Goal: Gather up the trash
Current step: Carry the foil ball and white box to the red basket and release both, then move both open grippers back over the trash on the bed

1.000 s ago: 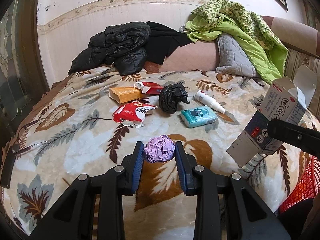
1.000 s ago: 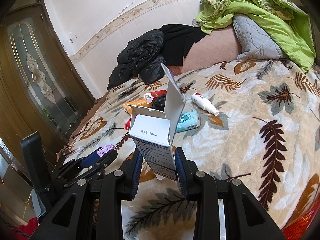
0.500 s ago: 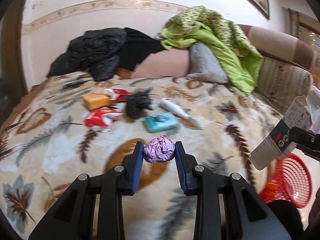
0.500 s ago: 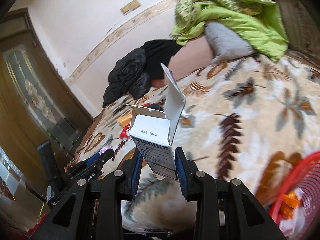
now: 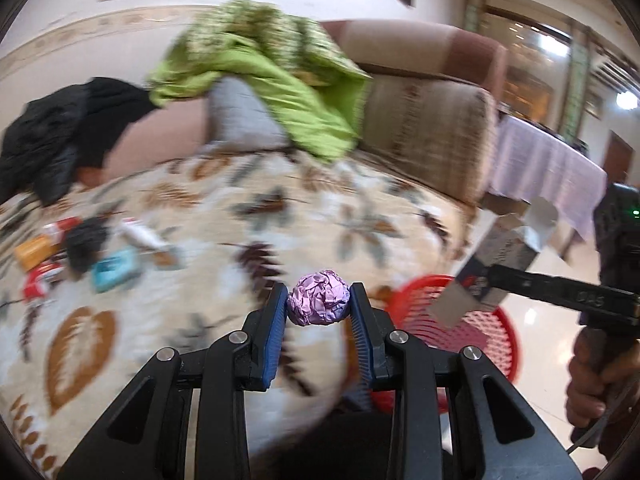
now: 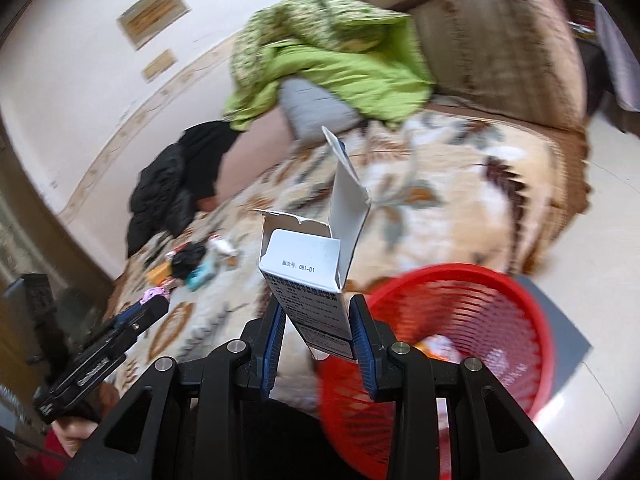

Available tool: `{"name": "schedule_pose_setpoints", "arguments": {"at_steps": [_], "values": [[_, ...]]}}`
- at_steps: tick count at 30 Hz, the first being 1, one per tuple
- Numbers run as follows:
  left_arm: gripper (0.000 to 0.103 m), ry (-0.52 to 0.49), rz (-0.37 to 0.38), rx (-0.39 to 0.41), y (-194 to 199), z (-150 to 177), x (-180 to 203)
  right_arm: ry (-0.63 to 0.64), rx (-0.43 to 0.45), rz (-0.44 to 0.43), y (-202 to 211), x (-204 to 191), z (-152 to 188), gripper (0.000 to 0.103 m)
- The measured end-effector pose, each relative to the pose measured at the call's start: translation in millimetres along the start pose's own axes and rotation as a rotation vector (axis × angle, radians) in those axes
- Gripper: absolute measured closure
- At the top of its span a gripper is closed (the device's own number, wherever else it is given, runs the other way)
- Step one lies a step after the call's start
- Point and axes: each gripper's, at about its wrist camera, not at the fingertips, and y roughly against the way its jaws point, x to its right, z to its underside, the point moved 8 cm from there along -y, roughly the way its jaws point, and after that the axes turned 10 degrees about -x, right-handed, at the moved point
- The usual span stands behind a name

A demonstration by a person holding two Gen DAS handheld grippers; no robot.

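In our left gripper point(image 5: 319, 304) a purple foil ball point(image 5: 319, 298) sits right between the blue pads, gripped on both sides near the tips, the jaws only narrowly apart. Just beyond it to the right stands the red basket point(image 5: 506, 334) on the pale floor, at the near corner of the bed point(image 5: 280, 216).

Our right gripper point(image 6: 318, 322) is clamped on a white box point(image 6: 308, 276), its lower end between the pads, its open flap standing up beyond the tips. The basket point(image 6: 500, 308) is just right of these jaws, with some scraps inside.

Far left on the bed lies more litter, blurred: a teal pack point(image 5: 114, 270), a black wad point(image 5: 84, 242), a white bottle point(image 5: 140, 234), red and orange packets. A green quilt point(image 5: 276, 76) is heaped at the far end.
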Motion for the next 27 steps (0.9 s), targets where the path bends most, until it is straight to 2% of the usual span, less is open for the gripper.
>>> {"name": "schedule_pose_setpoints", "arguments": {"at_steps": [5, 8, 10, 11, 14, 18, 27], "values": [[0.073, -0.039, 0.117, -0.071, -28.8, -5.4, 58.2, -0.047, -0.003, 0.051, 12.3, 31.8, 4.8, 0.067], [0.070, -0.061, 0.142, -0.105, -42.1, -4.9, 81.4, -0.085, -0.018, 0.070, 13.8, 50.9, 8.1, 0.063], [0.052, -0.060, 0.161, -0.140, -53.1, -3.9, 93.4, -0.115, -0.028, 0.078, 13.6, 60.9, 9.7, 0.058], [0.038, -0.051, 0.162, -0.148, -56.0, -3.9, 95.2, -0.124, -0.026, 0.080, 14.2, 63.5, 9.4, 0.052], [0.036, -0.046, 0.172, -0.146, -54.8, -3.3, 95.0, -0.136, -0.008, 0.095, 19.4, 70.5, 6.8, 0.050], [0.036, -0.021, 0.149, -0.135, -52.4, -5.1, 83.8, -0.138, 0.009, 0.072, 21.3, 67.1, 1.1, 0.049], [0.036, 0.013, 0.052, -0.100, -30.0, -3.1, 31.6, -0.075, -0.012, -0.013, 3.3, 22.3, -3.7, 0.049]]}}
